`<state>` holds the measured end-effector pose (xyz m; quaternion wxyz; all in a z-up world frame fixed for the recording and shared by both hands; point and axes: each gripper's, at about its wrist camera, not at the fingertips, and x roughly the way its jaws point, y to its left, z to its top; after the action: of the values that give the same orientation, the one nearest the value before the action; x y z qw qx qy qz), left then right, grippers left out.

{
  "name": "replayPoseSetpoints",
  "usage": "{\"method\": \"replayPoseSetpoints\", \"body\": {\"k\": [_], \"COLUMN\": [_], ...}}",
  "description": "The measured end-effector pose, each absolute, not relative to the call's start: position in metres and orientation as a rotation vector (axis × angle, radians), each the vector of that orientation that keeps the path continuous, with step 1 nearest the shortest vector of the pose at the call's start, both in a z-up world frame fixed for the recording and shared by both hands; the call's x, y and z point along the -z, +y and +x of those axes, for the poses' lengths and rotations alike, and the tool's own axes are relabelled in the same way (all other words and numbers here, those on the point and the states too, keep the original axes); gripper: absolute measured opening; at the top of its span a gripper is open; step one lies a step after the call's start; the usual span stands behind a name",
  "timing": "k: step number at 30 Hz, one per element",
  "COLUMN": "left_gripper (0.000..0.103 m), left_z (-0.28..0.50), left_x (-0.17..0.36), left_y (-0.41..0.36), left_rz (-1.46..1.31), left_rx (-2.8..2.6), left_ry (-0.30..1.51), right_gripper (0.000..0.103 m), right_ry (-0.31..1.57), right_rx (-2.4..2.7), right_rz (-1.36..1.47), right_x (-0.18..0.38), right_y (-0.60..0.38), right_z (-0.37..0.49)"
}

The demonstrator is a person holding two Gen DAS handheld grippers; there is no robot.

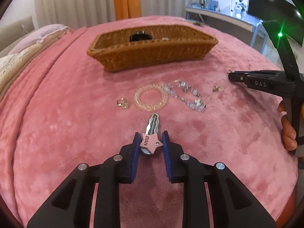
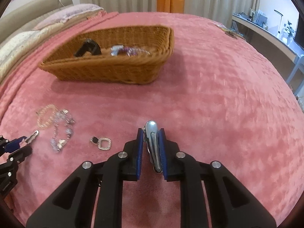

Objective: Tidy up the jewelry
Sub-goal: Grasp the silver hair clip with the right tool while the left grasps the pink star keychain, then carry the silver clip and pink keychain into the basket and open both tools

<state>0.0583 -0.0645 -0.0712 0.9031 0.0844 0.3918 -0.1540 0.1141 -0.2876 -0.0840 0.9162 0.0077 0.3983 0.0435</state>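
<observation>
Your left hand-held gripper [image 1: 150, 142] showing black plastic arms, blue ribbed pads [image 1: 135, 152], silver screws [image 1: 83, 166], your right hand-held gripper [image 2: 151, 146] matching, "DAS" lettering showing.

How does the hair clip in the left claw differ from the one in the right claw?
The left claw's clip carries a pink star with lettering; the right claw's clip is plain silver metal. The star clip lies flat between the pads, wavy prong pointing forward; the plain clip stands on edge. Both are silver hair clips pinched between blue pads above the pink blanket.

blanket [image 1: 218, 142]: pink plush cloth, matt
basket [image 1: 152, 57]: woven brown wicker, rough
star hair clip [image 1: 151, 142]: matt pink plate, shiny metal
silver clip [image 2: 153, 144]: polished metal
bracelet [image 1: 151, 99]: clear glossy beads
</observation>
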Motion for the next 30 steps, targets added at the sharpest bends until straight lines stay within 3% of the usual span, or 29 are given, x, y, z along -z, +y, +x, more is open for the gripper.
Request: {"method": "replayPoseSetpoints", "body": {"k": [13,24,30], "left_gripper": [0.021,0.021,0.021], "left_z": [0.055,0.132,0.203], "left_x": [-0.016,-0.080,-0.064], "left_y": [-0.048,-0.076,-0.081], "left_rz": [0.037,-0.024,-0.171], "left_rx": [0.363,0.480,0.567], "left_ry": [0.563,0.465,0.541], "right_gripper": [0.014,0.014,0.014], "right_ry": [0.608,0.530,0.561], "right_rx": [-0.228,-0.245,-0.236], "right_rz": [0.130,0.176,0.207], "right_x": [0.003,-0.054,-0.038], "right_y": [-0.294,-0.276,-0.266], "right_z": [0.092,0.175,0.241]}}
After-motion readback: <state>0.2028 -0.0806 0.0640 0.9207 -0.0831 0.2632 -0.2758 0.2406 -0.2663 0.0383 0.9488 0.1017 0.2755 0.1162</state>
